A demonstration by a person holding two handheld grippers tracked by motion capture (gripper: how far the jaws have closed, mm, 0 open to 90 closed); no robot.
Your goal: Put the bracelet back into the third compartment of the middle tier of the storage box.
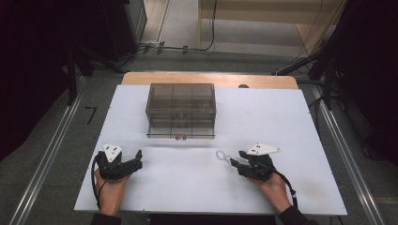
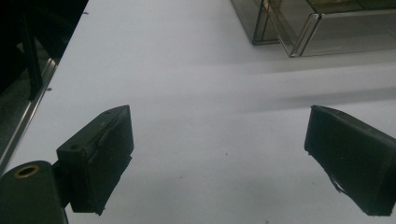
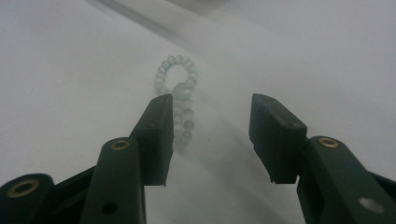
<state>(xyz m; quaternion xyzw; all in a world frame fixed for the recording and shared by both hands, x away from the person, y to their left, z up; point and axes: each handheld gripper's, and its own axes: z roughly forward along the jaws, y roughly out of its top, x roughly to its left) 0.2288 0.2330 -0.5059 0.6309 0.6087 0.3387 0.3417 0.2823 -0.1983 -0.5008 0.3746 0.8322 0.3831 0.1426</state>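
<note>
A short string of pale beads (image 1: 223,157) lies on the white table, curled into a small loop at its far end. In the right gripper view the bead string (image 3: 180,88) runs back between the jaws, close along the left one. My right gripper (image 1: 237,158) (image 3: 212,100) rests low on the table with its jaws apart around the near end of the beads, and the pads do not press on them. My left gripper (image 1: 137,158) (image 2: 217,121) sits at the near left, wide open, with only bare table between its jaws.
A smoky transparent box (image 1: 181,110) with compartments stands at the middle back of the white table (image 1: 187,183), its lower drawer pulled slightly forward. The box corner (image 2: 317,28) lies ahead and to the right of my left gripper. Metal rails run along both sides of the table.
</note>
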